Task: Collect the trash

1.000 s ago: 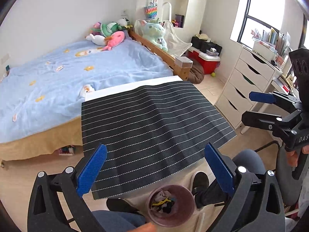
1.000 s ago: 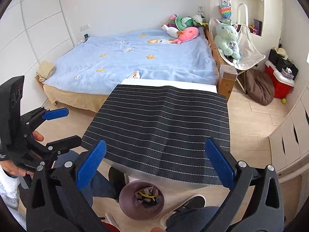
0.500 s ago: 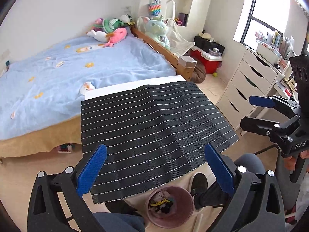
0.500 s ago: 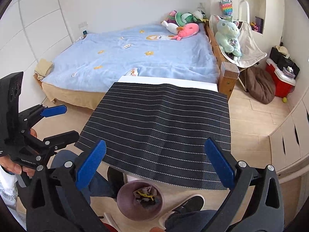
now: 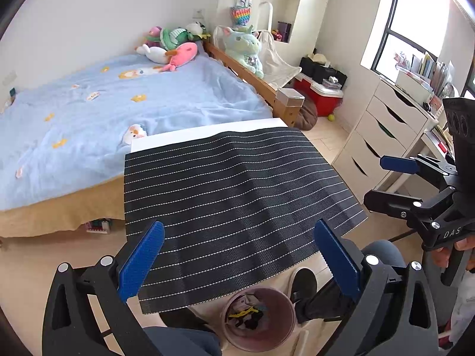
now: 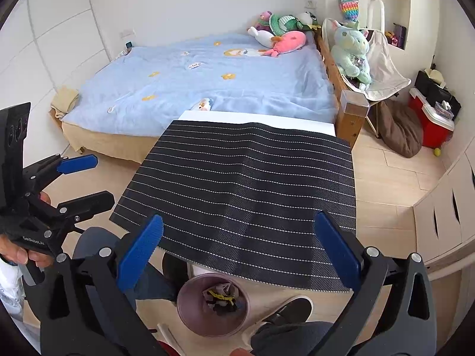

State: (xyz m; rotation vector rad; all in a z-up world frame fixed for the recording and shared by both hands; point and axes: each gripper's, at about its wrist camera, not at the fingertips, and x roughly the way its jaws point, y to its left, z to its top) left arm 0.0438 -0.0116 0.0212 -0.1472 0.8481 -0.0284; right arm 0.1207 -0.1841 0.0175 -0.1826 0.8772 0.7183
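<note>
Hovering above the white counter (image 5: 207,130) covered by a black white-striped woven mat (image 5: 234,195), the left gripper (image 5: 237,264) is held with jaws spread wide, nothing between them. The right gripper (image 6: 237,262) is likewise held spread and empty. The round mauve plastic trash bin (image 5: 258,317) with scraps inside is seen on the floor below the mat's near edge, under and between both pairs of jaws.

A bedroom in daylight: a bed (image 6: 207,80) under a blue blanket against white walls (image 6: 193,3), a white drawer chest (image 5: 383,136) beneath a bright window (image 5: 415,26), pale wood floor (image 6: 392,184).
</note>
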